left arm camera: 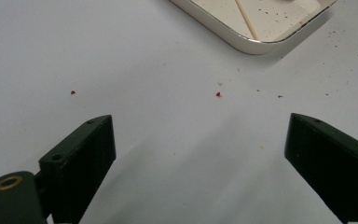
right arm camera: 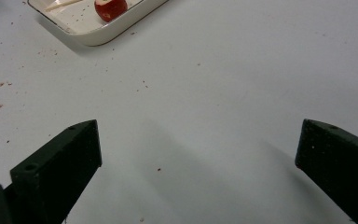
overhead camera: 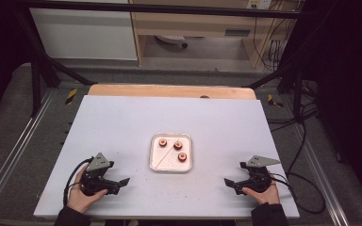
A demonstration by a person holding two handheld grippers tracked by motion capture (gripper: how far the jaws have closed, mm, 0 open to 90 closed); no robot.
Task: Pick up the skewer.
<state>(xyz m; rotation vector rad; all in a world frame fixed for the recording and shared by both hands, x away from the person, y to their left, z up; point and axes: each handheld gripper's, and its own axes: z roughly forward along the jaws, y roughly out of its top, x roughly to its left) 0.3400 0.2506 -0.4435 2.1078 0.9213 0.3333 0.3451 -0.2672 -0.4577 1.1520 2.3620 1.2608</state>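
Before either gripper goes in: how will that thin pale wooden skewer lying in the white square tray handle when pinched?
The thin pale wooden skewer lies flat on the floor of the white square tray, so wide jaws may struggle to get under it. It looks slim and round, likely to roll or slip. Probably very light, and it could snap if squeezed hard.

Bright, even light on the white table (overhead camera: 122, 122) — soft shadows, dark, dim surroundings.
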